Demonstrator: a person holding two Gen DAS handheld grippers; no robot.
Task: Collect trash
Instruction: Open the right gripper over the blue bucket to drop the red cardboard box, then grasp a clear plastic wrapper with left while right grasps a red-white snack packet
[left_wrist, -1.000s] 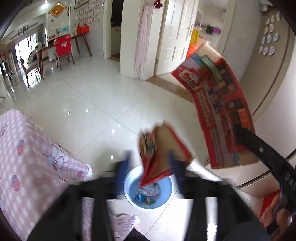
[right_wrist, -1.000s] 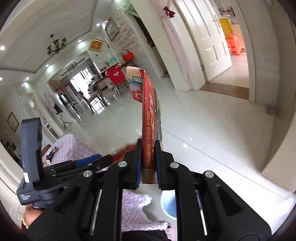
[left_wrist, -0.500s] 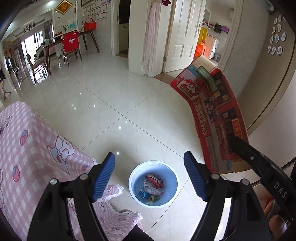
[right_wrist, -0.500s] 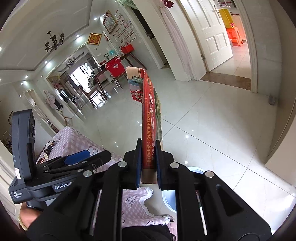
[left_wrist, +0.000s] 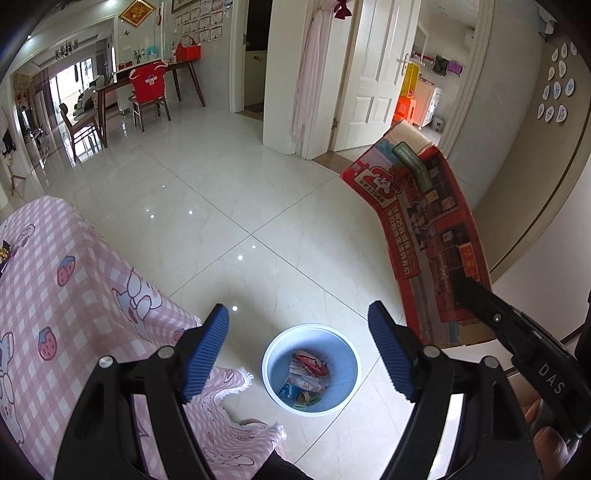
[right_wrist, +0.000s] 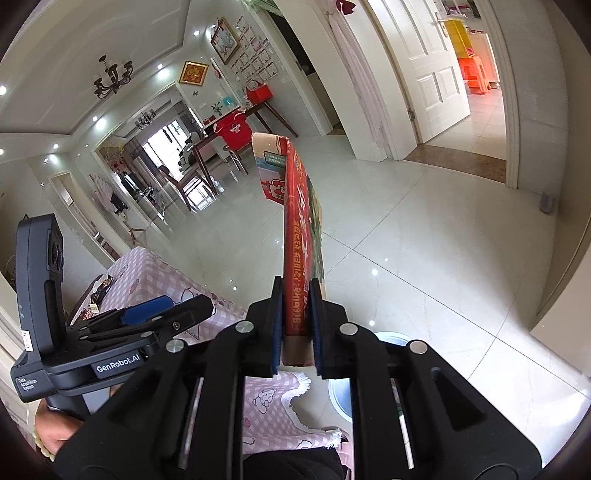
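A blue trash bin (left_wrist: 311, 369) stands on the floor below me with several wrappers inside. My left gripper (left_wrist: 297, 350) is open and empty above the bin. My right gripper (right_wrist: 296, 321) is shut on a flattened red cardboard box (right_wrist: 301, 236), held edge-on and upright. In the left wrist view the same box (left_wrist: 424, 236) shows at the right, above and right of the bin, pinched by the right gripper's fingers (left_wrist: 480, 299). The left gripper (right_wrist: 147, 314) shows at the left of the right wrist view. The bin's rim (right_wrist: 391, 338) peeks out behind the right gripper.
A table with a pink checked cloth (left_wrist: 74, 295) is at the left, its fringe next to the bin. White tiled floor (left_wrist: 221, 206) stretches ahead. A dining table and red-covered chair (left_wrist: 147, 85) stand far back. A curved wall (left_wrist: 535, 221) is at the right.
A red and brown piece of trash left my left gripper and dropped into the bin. The left gripper opened. The right gripper still holds the box.
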